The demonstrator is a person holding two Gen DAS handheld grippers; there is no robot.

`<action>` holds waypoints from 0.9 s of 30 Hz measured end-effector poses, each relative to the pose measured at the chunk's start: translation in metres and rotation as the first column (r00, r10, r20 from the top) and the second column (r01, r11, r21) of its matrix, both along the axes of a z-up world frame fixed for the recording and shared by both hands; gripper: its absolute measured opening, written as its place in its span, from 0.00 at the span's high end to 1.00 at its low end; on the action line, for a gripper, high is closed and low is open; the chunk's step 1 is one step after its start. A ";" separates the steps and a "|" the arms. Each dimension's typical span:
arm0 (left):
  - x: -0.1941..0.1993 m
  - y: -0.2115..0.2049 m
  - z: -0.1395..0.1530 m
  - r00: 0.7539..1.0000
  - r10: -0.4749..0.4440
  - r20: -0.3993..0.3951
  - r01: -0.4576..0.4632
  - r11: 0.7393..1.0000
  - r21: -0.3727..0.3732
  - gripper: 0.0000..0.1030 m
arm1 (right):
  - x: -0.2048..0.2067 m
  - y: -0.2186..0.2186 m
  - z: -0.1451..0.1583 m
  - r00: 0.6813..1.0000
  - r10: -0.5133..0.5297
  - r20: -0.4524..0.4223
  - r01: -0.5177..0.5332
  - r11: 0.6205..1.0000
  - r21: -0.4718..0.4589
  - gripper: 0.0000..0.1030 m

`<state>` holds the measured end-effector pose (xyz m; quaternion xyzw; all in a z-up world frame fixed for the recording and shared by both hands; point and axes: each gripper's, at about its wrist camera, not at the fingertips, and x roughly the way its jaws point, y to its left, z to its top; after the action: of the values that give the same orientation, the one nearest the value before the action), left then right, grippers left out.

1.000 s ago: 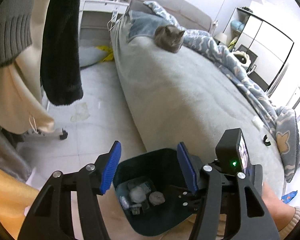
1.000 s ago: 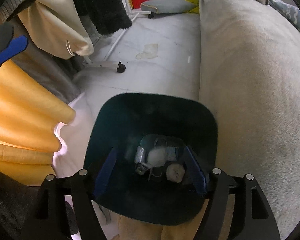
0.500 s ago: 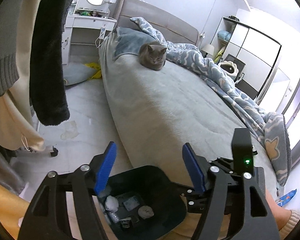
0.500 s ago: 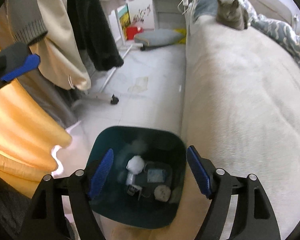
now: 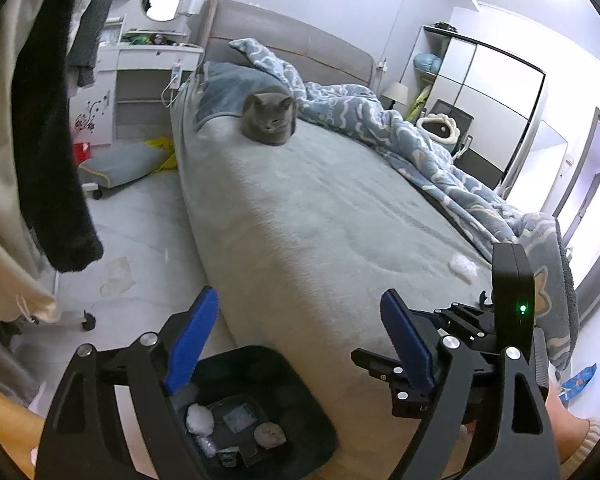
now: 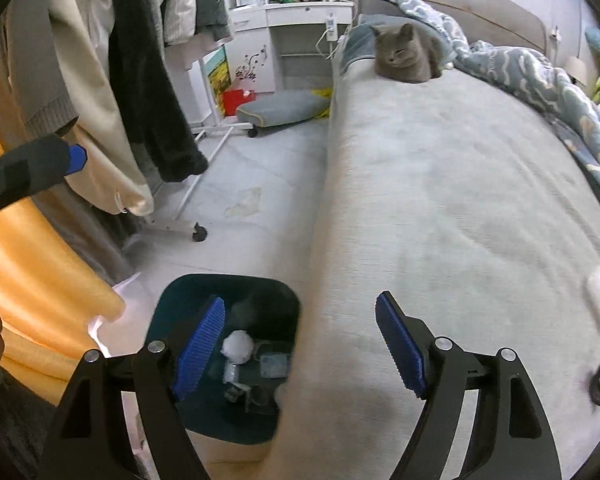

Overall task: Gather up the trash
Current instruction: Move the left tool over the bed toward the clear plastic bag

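The dark bin [image 5: 260, 412] stands upright on the floor, right beside the bed [image 5: 320, 216], its mouth facing up. White trash [image 6: 238, 346] lies inside it. The left gripper [image 5: 296, 344] and right gripper [image 6: 300, 344] both hang above it, wide open, holding nothing, pointing toward the cat [image 5: 270, 120]

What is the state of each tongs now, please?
Left tongs: open, holding nothing.
Right tongs: open, holding nothing.

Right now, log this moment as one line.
left tool open | right tool open | bin holds trash | tissue on bed
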<state>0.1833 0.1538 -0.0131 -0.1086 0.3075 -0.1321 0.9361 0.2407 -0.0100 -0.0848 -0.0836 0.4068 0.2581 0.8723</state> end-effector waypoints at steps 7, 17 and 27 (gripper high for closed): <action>0.014 -0.042 0.002 0.999 -0.038 0.003 0.038 0.999 0.012 0.14 | 0.007 -0.047 0.009 0.998 -0.059 0.032 0.059 0.998 0.009 0.23; 0.037 -0.103 -0.003 0.995 -0.098 -0.009 0.098 0.994 0.042 0.13 | 0.008 -0.113 0.022 0.990 -0.122 0.075 0.120 0.992 0.023 0.23; 0.060 -0.151 -0.005 0.991 -0.135 -0.008 0.135 0.990 0.049 0.13 | 0.014 -0.169 0.029 0.978 -0.189 0.088 0.185 0.982 0.049 0.23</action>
<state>0.2432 0.0031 -0.0179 -0.0646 0.3196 -0.1874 0.9266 0.2549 -0.1789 -0.0556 -0.0390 0.3669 0.1792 0.9120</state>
